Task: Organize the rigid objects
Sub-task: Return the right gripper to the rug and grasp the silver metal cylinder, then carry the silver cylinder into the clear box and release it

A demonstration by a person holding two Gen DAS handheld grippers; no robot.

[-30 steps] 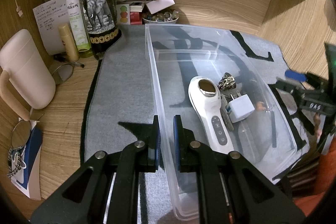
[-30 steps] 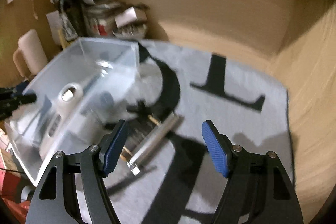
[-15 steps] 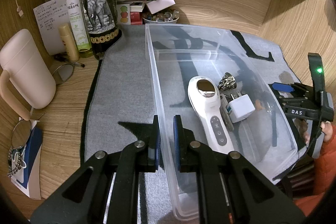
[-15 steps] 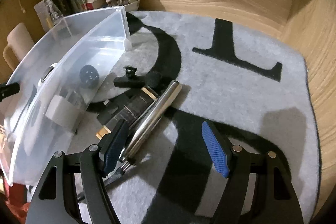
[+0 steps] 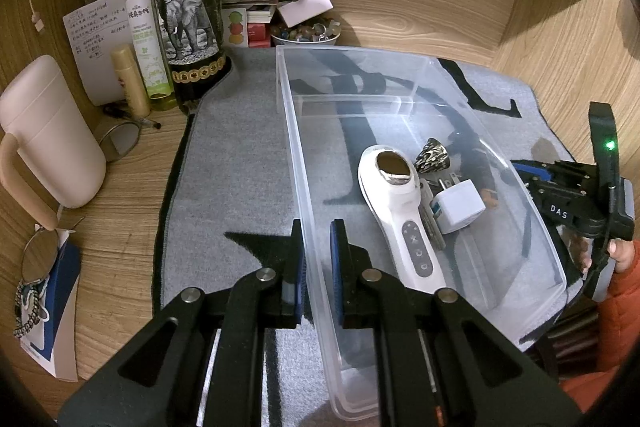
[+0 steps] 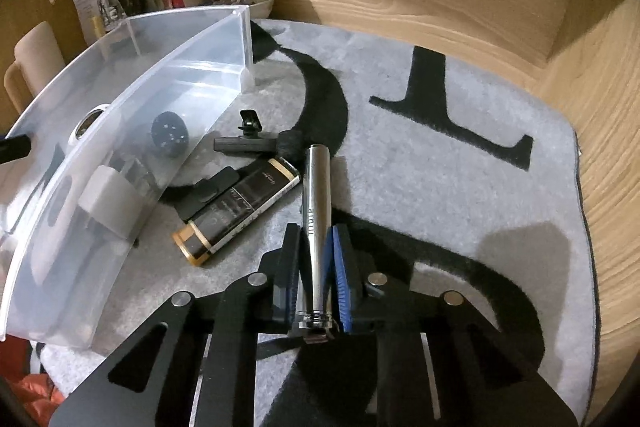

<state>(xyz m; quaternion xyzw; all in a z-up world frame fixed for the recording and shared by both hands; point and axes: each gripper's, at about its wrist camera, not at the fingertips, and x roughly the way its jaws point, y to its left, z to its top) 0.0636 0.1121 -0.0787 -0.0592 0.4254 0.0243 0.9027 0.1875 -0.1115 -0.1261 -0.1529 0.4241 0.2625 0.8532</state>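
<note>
My left gripper (image 5: 316,227) is shut on the long near wall of a clear plastic bin (image 5: 294,131). Inside the bin lie a white handheld device (image 5: 400,211), a white plug adapter (image 5: 456,205) and a patterned metal cone (image 5: 432,155). In the right wrist view my right gripper (image 6: 316,231) has its jaws closing on a silver metal tube (image 6: 318,179), with both blue pads pressed against its sides. The tube lies on the grey mat (image 6: 440,167) and points away from me. Beside it rest a black and gold case (image 6: 240,207) and a black clip part (image 6: 248,143).
A dark wine bottle (image 5: 188,7), a green spray bottle (image 5: 144,27), a pink mug (image 5: 48,131) and a bowl of stones (image 5: 306,33) crowd the back left. Wooden walls close in the desk behind and to the right. An orange sleeve (image 5: 612,307) shows at the right edge.
The right gripper came down over the silver tube and its wide-open jaws closed onto it. The left gripper kept its hold on the bin wall without moving.
</note>
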